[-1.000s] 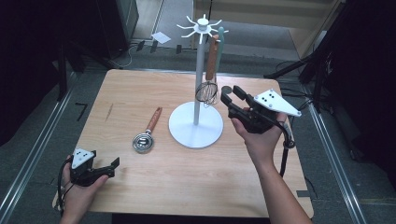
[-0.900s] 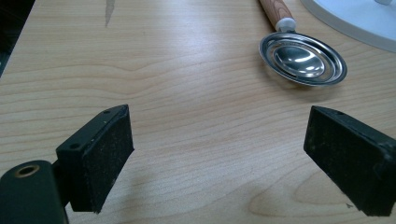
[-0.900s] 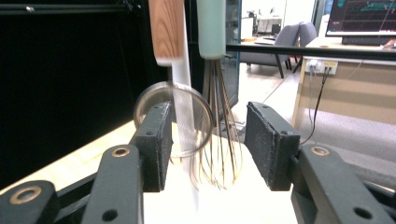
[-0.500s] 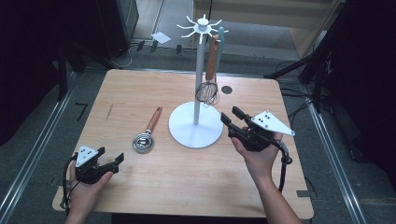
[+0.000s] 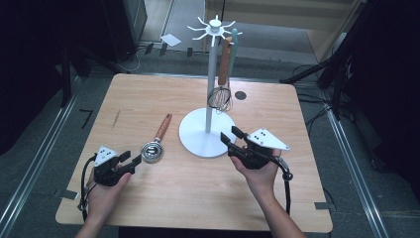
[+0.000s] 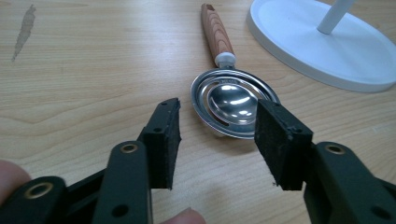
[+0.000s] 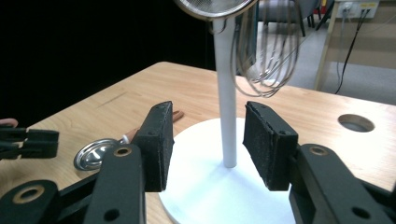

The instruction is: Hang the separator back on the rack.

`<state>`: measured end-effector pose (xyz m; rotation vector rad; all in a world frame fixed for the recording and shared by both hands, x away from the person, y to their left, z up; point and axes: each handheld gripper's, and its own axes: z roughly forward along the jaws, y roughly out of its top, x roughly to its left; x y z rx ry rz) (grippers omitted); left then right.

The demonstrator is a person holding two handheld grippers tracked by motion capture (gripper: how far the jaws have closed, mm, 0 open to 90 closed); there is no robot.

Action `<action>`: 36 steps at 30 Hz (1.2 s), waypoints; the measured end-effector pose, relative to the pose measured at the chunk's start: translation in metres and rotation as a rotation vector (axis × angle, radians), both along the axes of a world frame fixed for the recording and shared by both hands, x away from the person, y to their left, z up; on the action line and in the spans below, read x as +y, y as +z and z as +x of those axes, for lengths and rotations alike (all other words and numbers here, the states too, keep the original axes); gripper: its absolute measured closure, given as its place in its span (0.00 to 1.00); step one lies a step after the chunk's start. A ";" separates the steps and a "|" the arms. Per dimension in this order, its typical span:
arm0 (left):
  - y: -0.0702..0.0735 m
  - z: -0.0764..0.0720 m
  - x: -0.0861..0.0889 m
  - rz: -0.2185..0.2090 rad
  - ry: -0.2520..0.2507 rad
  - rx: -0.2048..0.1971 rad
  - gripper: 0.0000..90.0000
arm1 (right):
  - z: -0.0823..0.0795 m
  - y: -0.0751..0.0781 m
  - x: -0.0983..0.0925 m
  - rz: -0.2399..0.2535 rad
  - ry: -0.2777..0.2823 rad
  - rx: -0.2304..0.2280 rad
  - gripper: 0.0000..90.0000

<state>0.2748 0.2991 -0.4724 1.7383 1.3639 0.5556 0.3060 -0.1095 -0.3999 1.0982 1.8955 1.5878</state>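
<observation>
left gripper (image 5: 130, 161): lower left, jaws just closing, spread, gripping nothing | shiny steel round strainer spoon with wooden handle (image 5: 152, 149): flat on table just ahead (untouched) | right gripper (image 5: 231, 138): lower centre-right, spread beside white round stand base (image 5: 198, 144)

In the right gripper view we see the strainer (image 7: 212, 8) cut off at twelve o'clock. The whisk (image 7: 266, 51) beside it hangs blurred, and its handle runs past the top edge too.
</observation>
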 end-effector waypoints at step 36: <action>0.005 0.069 -0.035 0.000 -0.025 0.118 0.69 | -0.026 -0.050 -0.086 -0.001 -0.105 -0.002 0.48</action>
